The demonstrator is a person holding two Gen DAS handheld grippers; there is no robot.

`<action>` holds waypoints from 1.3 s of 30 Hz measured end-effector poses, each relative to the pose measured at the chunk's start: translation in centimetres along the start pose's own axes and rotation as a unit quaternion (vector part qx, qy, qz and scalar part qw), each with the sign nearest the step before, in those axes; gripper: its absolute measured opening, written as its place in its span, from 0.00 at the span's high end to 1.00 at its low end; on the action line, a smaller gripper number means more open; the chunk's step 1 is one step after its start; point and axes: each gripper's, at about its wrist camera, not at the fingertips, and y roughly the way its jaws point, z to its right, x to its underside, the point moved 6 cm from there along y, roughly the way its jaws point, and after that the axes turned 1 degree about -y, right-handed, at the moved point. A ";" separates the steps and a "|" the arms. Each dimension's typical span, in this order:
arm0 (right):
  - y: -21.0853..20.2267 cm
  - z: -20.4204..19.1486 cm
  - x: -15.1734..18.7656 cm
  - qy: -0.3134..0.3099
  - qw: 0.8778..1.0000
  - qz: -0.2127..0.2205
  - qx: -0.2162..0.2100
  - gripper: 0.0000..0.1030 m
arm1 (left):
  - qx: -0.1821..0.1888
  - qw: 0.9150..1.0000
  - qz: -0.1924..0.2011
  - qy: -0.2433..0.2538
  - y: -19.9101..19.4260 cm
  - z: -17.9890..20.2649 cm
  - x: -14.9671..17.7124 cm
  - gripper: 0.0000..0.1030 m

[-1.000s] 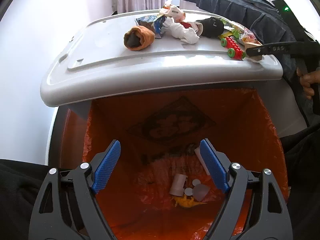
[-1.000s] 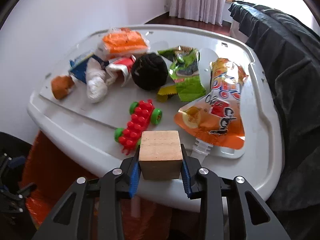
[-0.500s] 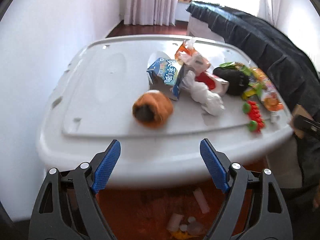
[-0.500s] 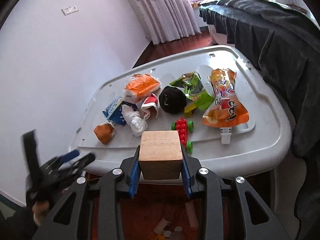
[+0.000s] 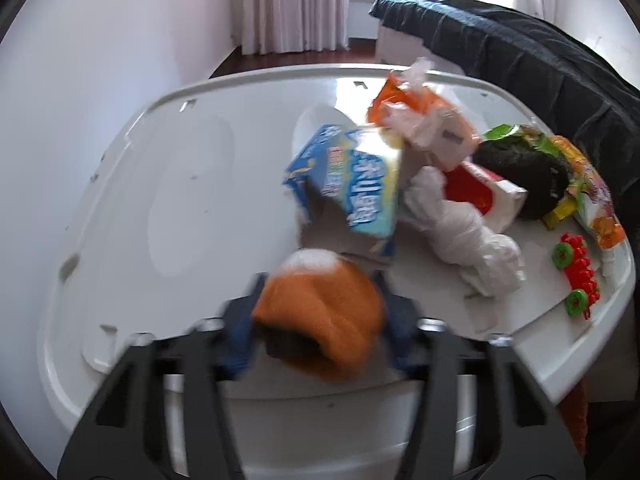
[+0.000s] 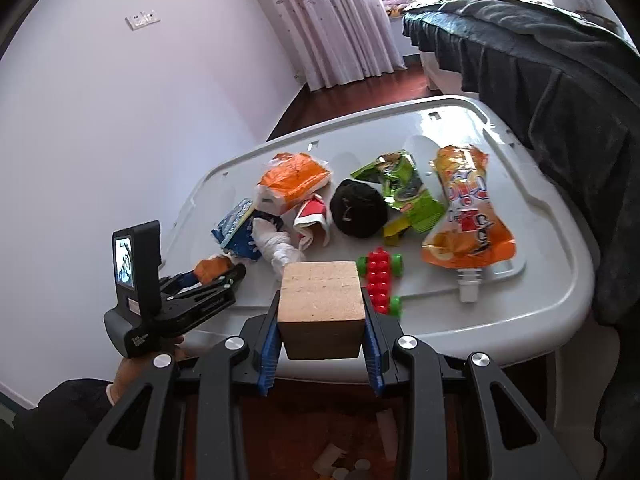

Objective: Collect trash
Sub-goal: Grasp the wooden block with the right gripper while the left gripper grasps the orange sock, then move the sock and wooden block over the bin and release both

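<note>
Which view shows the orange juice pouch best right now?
The right wrist view: the orange juice pouch lies flat on the grey lid, unblocked, label and spout visible. The left wrist view catches only its edge at the far right, squeezed by the fisheye, behind the green wrapper.

In the left wrist view the left gripper and the orange roll between its fingers are smeared by motion, so pad contact cannot be read; the wooden block hides part of the red toy; scraps in the orange-lined bin are too dim and small to name; the dark cloth runs off the right edge.
</note>
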 end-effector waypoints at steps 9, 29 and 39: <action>1.8 -2.1 -0.4 -0.020 1.000 -0.007 0.004 0.66 | -0.036 0.999 0.020 0.015 -2.1 1.2 0.7 0.74; -0.2 -4.3 10.9 -0.030 0.999 -0.016 0.028 0.66 | 0.004 0.998 -0.058 -0.019 -13.2 2.3 16.4 0.73; 2.1 -3.5 16.8 -0.031 0.993 -0.093 0.071 0.66 | 0.019 0.989 -0.142 -0.020 -9.3 2.3 19.5 0.73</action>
